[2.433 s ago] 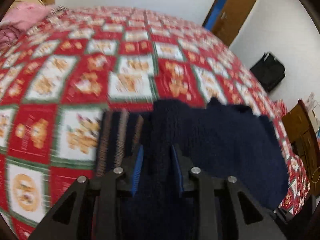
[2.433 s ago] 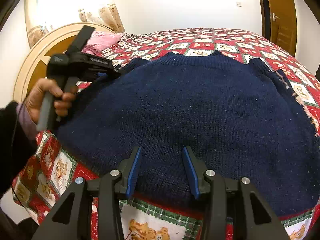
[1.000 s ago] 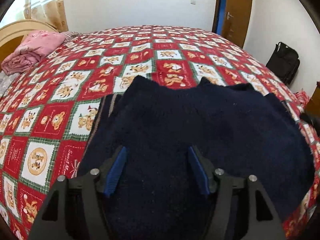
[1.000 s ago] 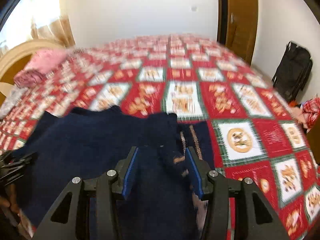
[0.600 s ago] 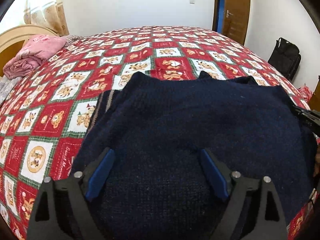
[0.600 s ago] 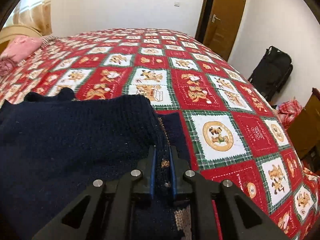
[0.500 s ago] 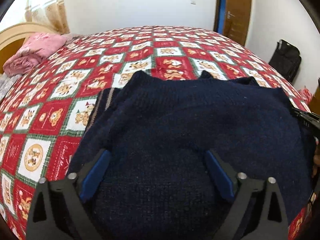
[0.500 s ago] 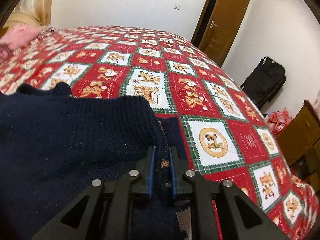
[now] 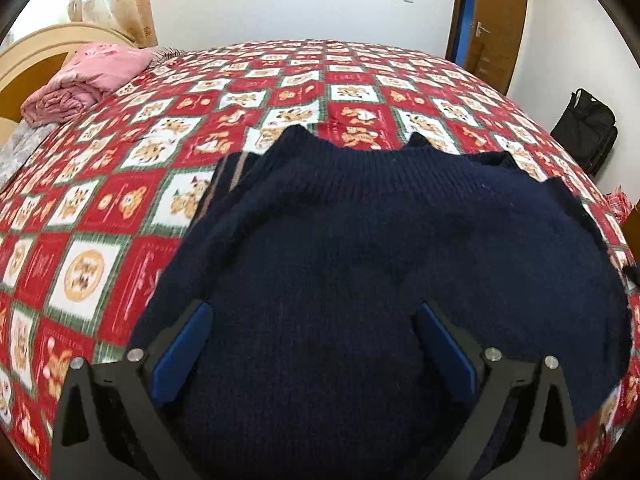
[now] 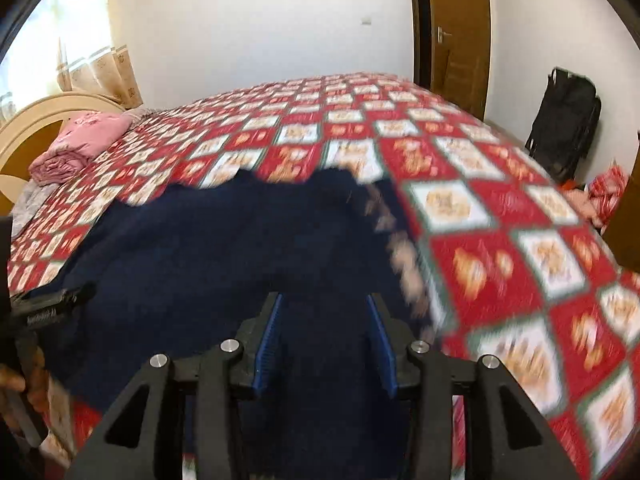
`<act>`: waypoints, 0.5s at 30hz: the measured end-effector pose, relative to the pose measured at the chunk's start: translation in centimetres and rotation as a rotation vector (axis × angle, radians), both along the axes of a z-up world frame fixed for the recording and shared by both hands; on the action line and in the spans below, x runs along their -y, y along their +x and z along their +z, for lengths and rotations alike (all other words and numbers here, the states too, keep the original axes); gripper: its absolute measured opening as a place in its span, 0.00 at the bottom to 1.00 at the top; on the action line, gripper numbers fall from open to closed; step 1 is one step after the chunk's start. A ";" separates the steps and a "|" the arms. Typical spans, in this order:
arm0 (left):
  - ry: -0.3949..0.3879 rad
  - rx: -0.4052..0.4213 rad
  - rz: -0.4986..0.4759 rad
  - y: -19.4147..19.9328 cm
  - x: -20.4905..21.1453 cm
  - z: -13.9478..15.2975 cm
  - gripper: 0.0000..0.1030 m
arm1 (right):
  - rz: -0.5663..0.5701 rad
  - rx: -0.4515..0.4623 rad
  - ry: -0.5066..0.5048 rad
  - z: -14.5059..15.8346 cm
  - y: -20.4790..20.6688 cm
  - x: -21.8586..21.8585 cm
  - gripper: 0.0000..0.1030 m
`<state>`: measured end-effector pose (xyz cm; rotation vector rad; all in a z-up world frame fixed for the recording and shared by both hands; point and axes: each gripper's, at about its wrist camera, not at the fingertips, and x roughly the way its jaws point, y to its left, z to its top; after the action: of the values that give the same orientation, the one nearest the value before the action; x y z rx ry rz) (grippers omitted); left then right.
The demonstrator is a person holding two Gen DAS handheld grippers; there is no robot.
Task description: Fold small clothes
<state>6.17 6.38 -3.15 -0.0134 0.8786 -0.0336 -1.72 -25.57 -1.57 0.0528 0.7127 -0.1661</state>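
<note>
A dark navy knitted sweater (image 9: 380,220) lies spread on the red patchwork bedspread (image 9: 120,200), neckline away from me. A striped sleeve edge (image 9: 230,172) shows at its left. My left gripper (image 9: 313,312) stands wide open just over the sweater's lower middle, nothing pinched. In the blurred right wrist view my right gripper (image 10: 323,300) hovers over the sweater (image 10: 220,240) near its right side. Its jaws are opening and the pads press on nothing. A patterned edge (image 10: 400,248) runs along the sweater's right border. The left gripper (image 10: 52,304) and a hand (image 10: 24,384) show at the far left.
Folded pink bedding (image 9: 84,76) lies by the wooden headboard (image 9: 36,52) at the far left of the bed. A black bag (image 9: 586,128) stands on the floor at the right, near a brown door (image 9: 492,20). Red items (image 10: 608,184) sit by the bed's right side.
The right gripper was shut on the sweater's patterned right edge; it has let go and swung, blurring its view. The left jaws spread wider and stayed over the sweater.
</note>
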 end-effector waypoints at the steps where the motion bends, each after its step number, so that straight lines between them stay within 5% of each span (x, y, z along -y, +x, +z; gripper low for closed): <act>1: -0.004 -0.002 0.008 -0.4 -0.1 0.0 1.00 | -0.012 0.002 -0.025 -0.7 -0.8 -0.5 0.43; 7: 0.047 0.029 -0.010 -3.2 0.5 -0.8 1.00 | -0.037 -0.022 0.037 -3.5 -1.7 0.2 0.43; 15: 0.061 0.001 -0.013 -4.2 0.3 -0.5 1.00 | -0.122 -0.018 0.077 -1.9 -4.7 -0.2 0.43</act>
<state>1.95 6.10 -3.63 0.0493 0.8788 -0.0184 -6.39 -25.33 -3.48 0.1686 0.7341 -0.2564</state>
